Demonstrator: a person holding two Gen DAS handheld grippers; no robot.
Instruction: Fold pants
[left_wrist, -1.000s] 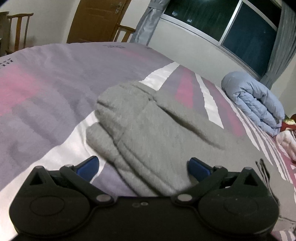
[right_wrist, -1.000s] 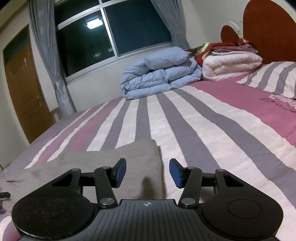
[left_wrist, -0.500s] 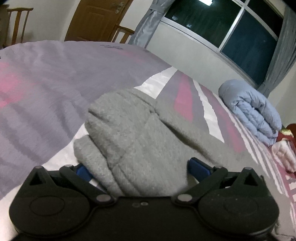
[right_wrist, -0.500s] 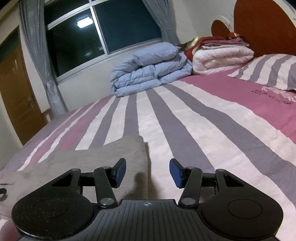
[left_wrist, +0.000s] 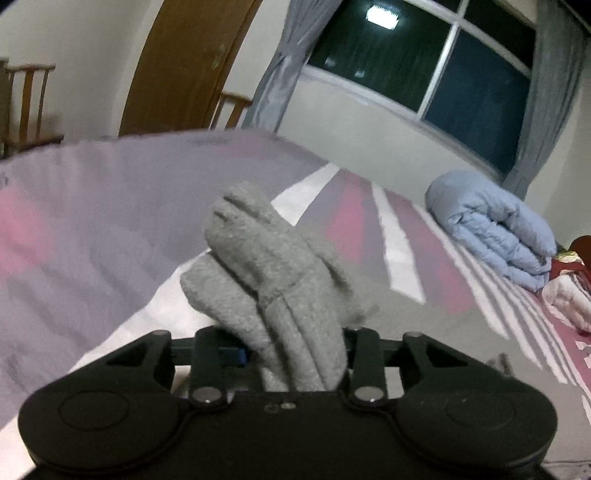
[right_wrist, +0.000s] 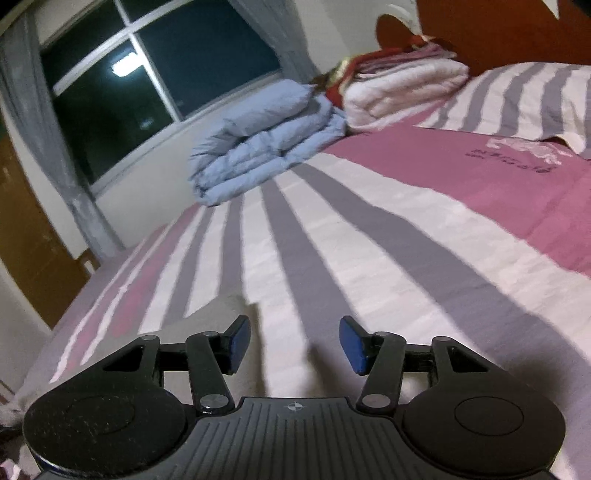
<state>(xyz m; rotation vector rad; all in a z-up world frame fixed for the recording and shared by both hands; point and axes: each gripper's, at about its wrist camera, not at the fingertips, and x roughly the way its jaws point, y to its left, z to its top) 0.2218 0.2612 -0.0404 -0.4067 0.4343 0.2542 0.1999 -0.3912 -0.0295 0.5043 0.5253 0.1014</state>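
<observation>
While the bunched grey fleece pants (left_wrist: 273, 280) rise in thick folds off the striped pink, grey and white bedsheet (left_wrist: 92, 221), the left gripper (left_wrist: 295, 356) pinches them between its jaws. The right gripper (right_wrist: 293, 345) hangs spread and empty over the sheet, a pale edge of the pants just beside its left finger. A folded light-blue quilt (right_wrist: 266, 155) lies beyond, beneath the dark window (right_wrist: 147, 74).

A home bedroom: striped bed (right_wrist: 369, 229), folded blue duvet (right_wrist: 266, 147) beside stacked blankets (right_wrist: 402, 85) at the far headboard (right_wrist: 498, 33), curtained window (left_wrist: 424, 66), wooden door (left_wrist: 184, 66), chair (left_wrist: 26, 103).
</observation>
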